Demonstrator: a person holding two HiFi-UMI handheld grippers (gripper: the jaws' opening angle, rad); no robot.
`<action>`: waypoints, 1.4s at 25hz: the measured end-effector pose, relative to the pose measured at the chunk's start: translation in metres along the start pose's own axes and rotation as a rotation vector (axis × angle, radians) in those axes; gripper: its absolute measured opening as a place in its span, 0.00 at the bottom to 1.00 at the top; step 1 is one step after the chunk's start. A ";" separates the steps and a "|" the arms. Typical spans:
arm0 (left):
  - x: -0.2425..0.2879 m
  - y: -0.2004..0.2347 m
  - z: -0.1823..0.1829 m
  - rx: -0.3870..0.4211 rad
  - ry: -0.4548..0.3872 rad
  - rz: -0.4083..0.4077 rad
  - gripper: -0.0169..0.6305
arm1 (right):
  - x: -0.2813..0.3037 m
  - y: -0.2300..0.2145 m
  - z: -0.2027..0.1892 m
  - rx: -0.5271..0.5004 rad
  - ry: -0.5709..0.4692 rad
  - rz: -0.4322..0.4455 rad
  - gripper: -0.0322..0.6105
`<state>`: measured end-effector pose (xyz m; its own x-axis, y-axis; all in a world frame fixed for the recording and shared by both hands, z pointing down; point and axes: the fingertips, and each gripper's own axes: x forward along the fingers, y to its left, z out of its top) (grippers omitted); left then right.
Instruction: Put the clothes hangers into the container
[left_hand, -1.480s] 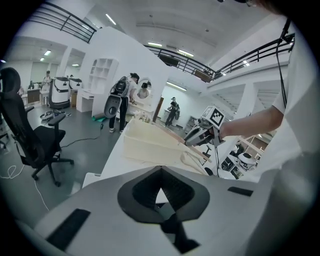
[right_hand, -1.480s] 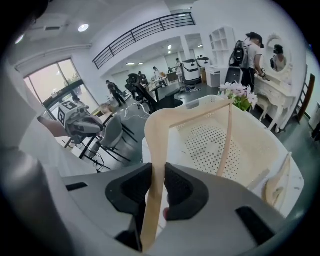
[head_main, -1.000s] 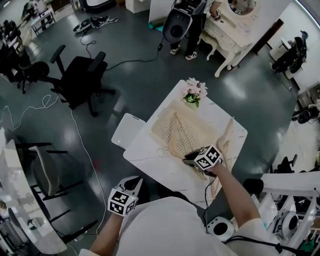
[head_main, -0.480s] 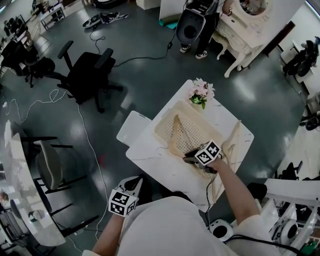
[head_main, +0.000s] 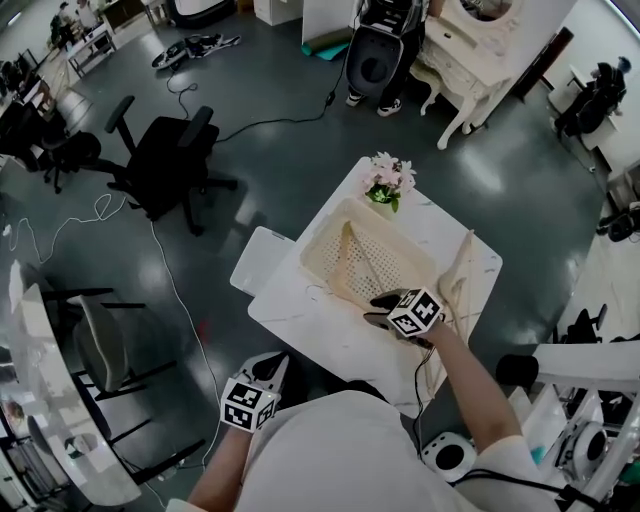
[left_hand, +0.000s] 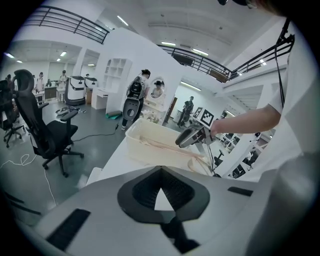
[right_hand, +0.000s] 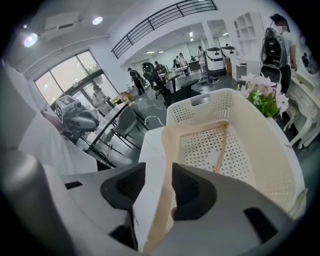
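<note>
While its two jaws have just been opening, the right gripper stands slack around one wooden hanger, which lies in the single cream container with one arm over the near rim. More hangers, too overlapped to count, lie beside it on the table. The left gripper hangs closed and empty.

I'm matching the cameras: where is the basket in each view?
Head view: basket just above centre.
Left gripper view: centre, slightly left.
Right gripper view: fills the right half.
Shared landmark: the hanger sticking out of it.
</note>
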<state>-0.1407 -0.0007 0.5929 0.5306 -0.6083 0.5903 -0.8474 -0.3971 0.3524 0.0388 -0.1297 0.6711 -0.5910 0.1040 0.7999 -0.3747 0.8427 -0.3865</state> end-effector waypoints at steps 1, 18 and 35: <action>0.000 -0.001 0.000 0.005 -0.001 -0.003 0.04 | -0.004 0.000 -0.001 -0.003 -0.013 -0.023 0.32; 0.012 -0.030 0.016 0.096 -0.023 -0.133 0.04 | -0.065 0.054 -0.036 0.261 -0.369 -0.229 0.15; 0.029 -0.060 0.020 0.116 -0.007 -0.243 0.04 | -0.055 0.092 -0.067 0.406 -0.559 -0.230 0.08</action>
<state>-0.0739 -0.0083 0.5738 0.7185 -0.4903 0.4933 -0.6876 -0.6076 0.3976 0.0843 -0.0221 0.6223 -0.7012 -0.4288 0.5696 -0.7048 0.5370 -0.4635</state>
